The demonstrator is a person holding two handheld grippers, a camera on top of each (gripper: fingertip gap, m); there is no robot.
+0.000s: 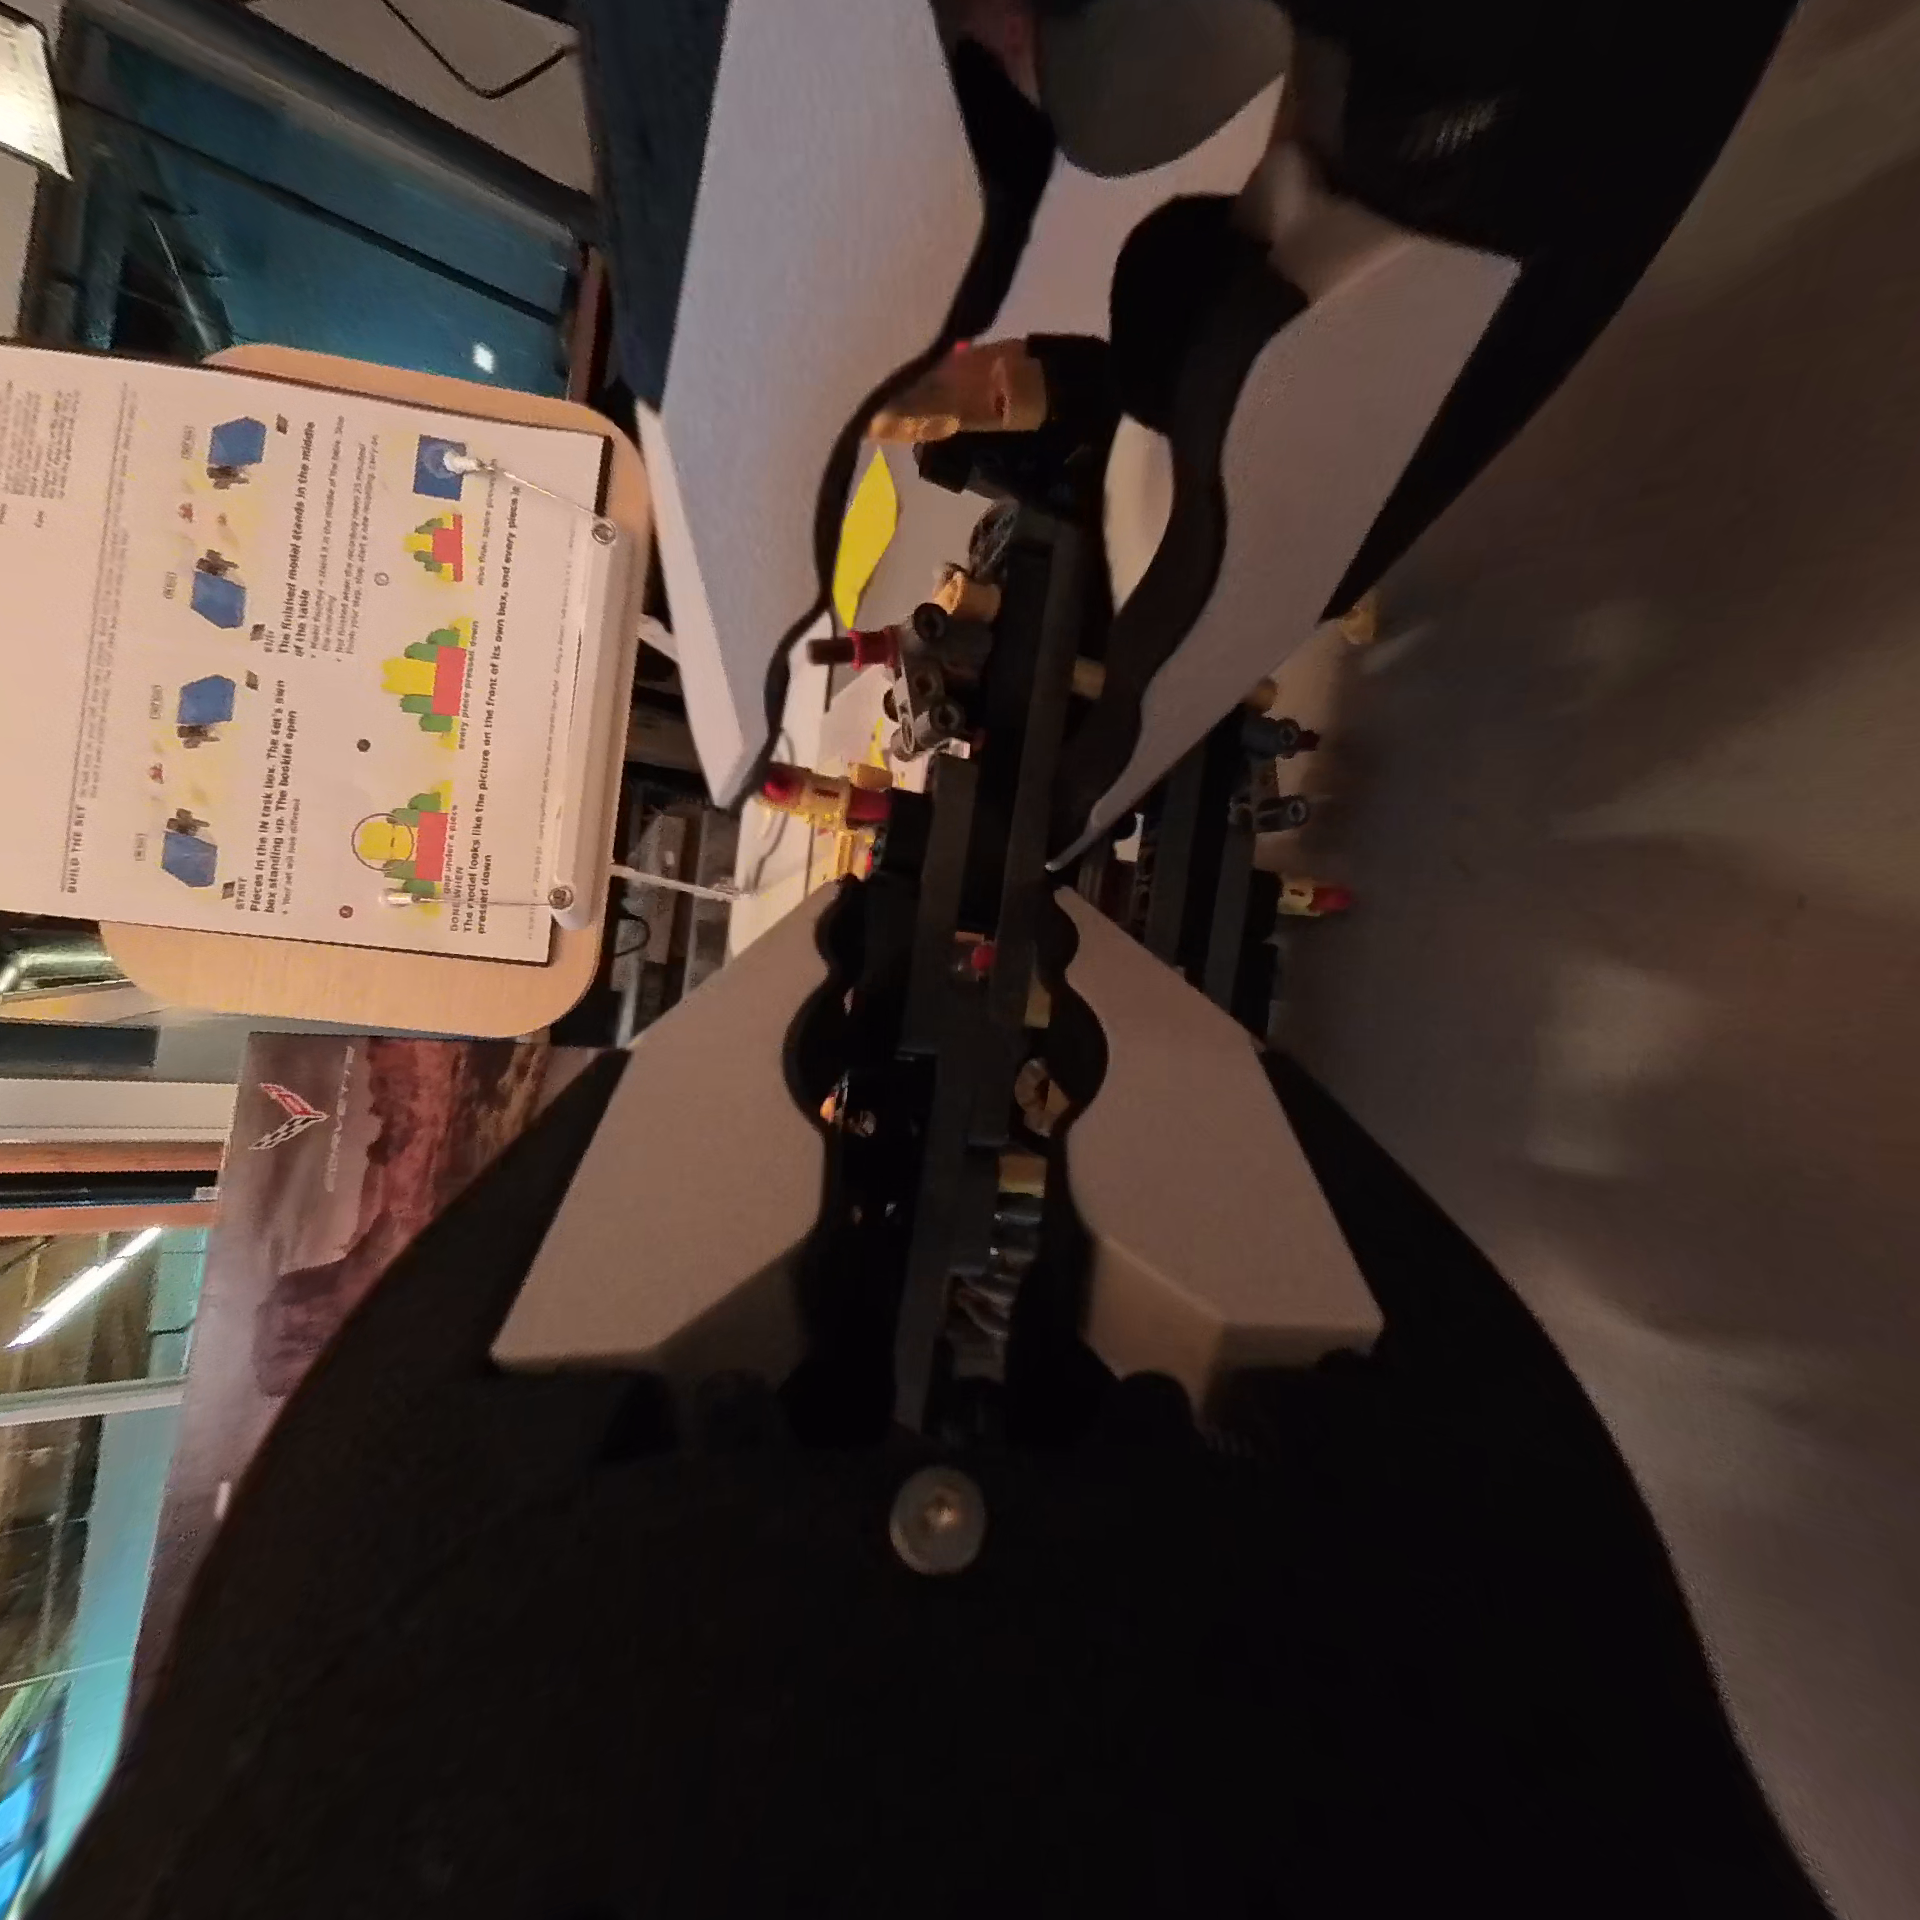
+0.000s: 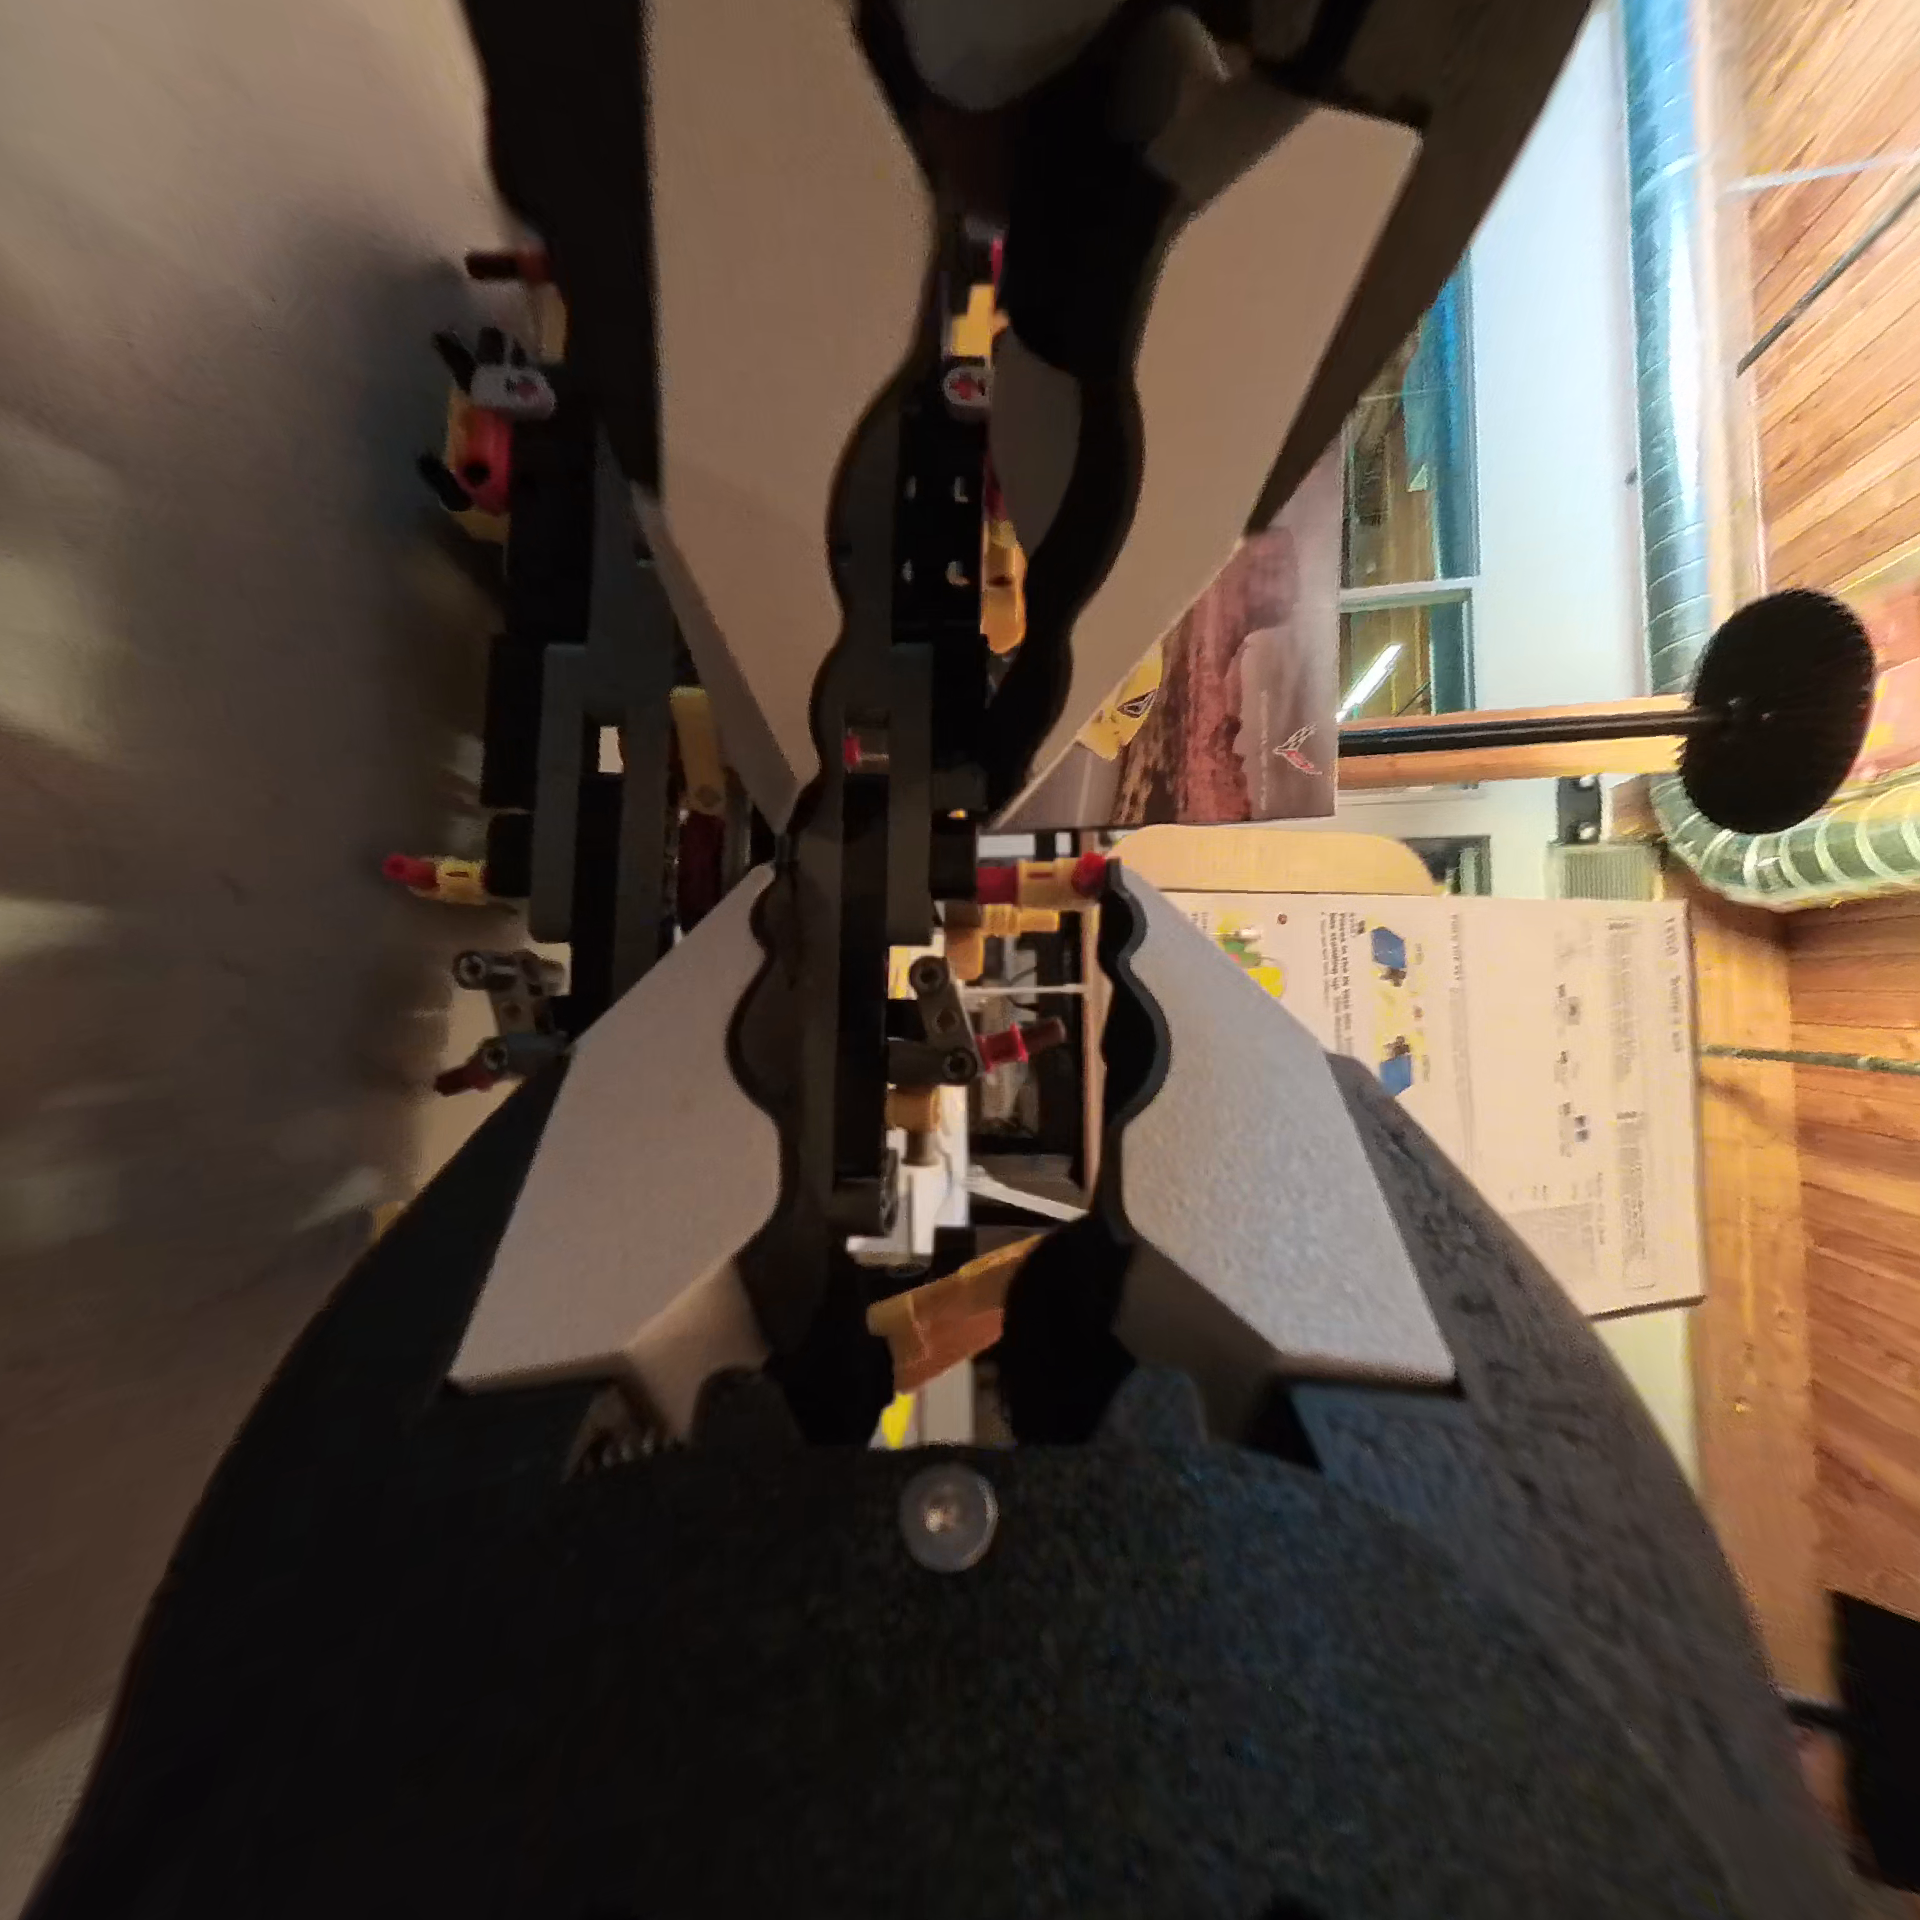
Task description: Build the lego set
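- The left hand-held gripper (image 1: 951, 925) pinches the long black lego frame (image 1: 997, 831) between its fingers.
- The right hand-held gripper (image 2: 940, 883) has its fingers spread, with the other end of the frame between them, touching one finger.
- The frame is held up beside the shiny grey worktop (image 1: 1610, 935).
- Red and yellow pegs (image 1: 831, 795) stick out of it.
- An instruction sheet (image 1: 312, 665) stands behind.

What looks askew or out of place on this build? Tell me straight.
The tan piece at the near end of the black frame, deep inside the right claw, sits slanted, while the pins stick out square. Whether it is loose or meant so, I cannot tell. Nothing looks broken.
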